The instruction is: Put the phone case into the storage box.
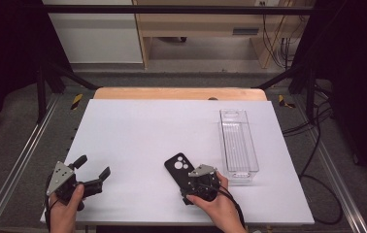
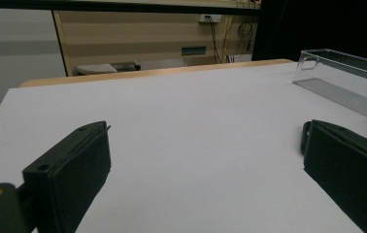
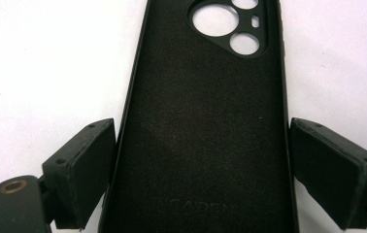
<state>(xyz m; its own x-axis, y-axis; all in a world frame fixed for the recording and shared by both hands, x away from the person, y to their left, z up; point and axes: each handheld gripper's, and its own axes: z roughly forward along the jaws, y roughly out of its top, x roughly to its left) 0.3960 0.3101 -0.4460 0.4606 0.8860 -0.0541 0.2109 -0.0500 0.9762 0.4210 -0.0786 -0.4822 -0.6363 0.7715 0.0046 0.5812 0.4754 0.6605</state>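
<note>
A black phone case (image 1: 176,165) lies inside-up on the white table, camera cutouts at its far end. My right gripper (image 1: 191,183) is over its near end. In the right gripper view the two pads (image 3: 87,165) press against the case's (image 3: 206,111) long edges, so my right gripper (image 3: 202,141) is shut on it while it rests flat. My left gripper (image 1: 92,167) is at the near left of the table, held just above the surface. Its jaws are wide apart in the left gripper view, and my left gripper (image 2: 206,145) holds nothing.
A long clear plastic bin (image 1: 239,141) stands empty at the right side of the table, just beyond the right hand; its rim (image 2: 341,60) shows at the right of the left gripper view. The white table sheet (image 1: 147,131) stretches between the grippers.
</note>
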